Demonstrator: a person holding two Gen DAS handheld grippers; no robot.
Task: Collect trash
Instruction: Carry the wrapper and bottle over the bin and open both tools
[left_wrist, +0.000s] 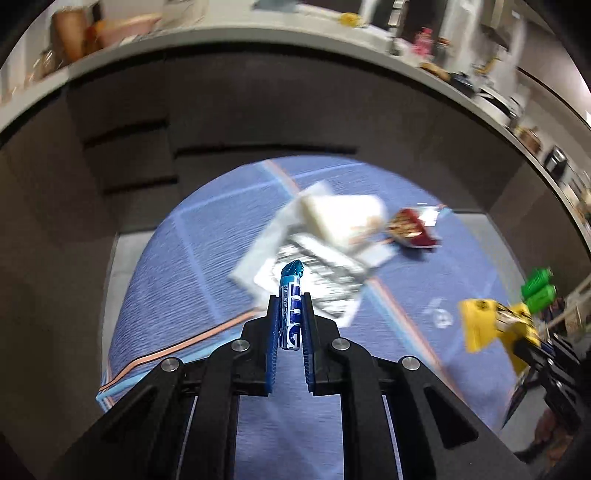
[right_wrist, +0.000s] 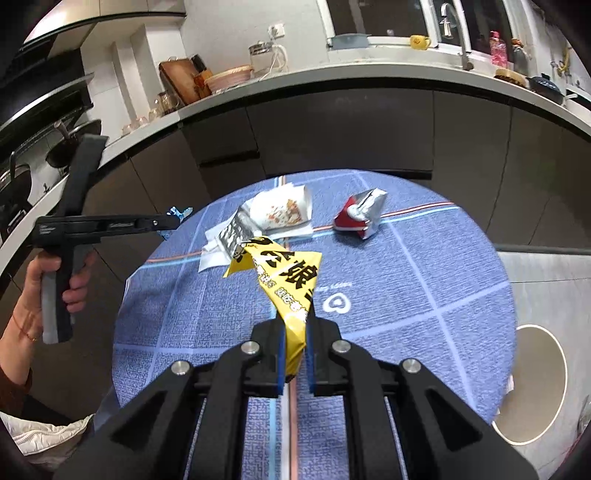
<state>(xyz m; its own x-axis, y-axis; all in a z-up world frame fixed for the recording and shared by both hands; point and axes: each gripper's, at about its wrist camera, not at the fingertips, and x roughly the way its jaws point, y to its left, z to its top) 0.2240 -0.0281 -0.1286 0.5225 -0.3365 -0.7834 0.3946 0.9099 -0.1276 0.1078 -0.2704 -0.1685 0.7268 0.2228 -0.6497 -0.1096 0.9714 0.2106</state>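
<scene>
Left gripper (left_wrist: 290, 312) is clenched on a small blue foil candy wrapper (left_wrist: 290, 310), which stands up between the fingers with its twisted tip poking past them. In the right wrist view this gripper (right_wrist: 173, 220) sits at the left edge of the table, lifted off the cloth, held by a person's hand (right_wrist: 55, 280).

Right gripper (right_wrist: 295, 325) is clamped on a crumpled yellow plastic snack bag with black lettering (right_wrist: 284, 277); the bag sticks up and leans left out of the fingers, above the table.

Still lying on the round table with blue grid-pattern cloth (right_wrist: 424, 295): a white paper food bag with orange print (right_wrist: 280, 212) on the far side, on top of a silver printed wrapper (right_wrist: 232, 236) and white paper napkins (right_wrist: 212, 258), and to the right a red and silver foil packet (right_wrist: 360, 218), apart from the pile. Left wrist view is motion-blurred.

A round white bin opening (right_wrist: 532, 384) shows on the floor, near right of the table. Far behind runs a grey kitchen counter (right_wrist: 332, 75) with dark cabinets under it.
</scene>
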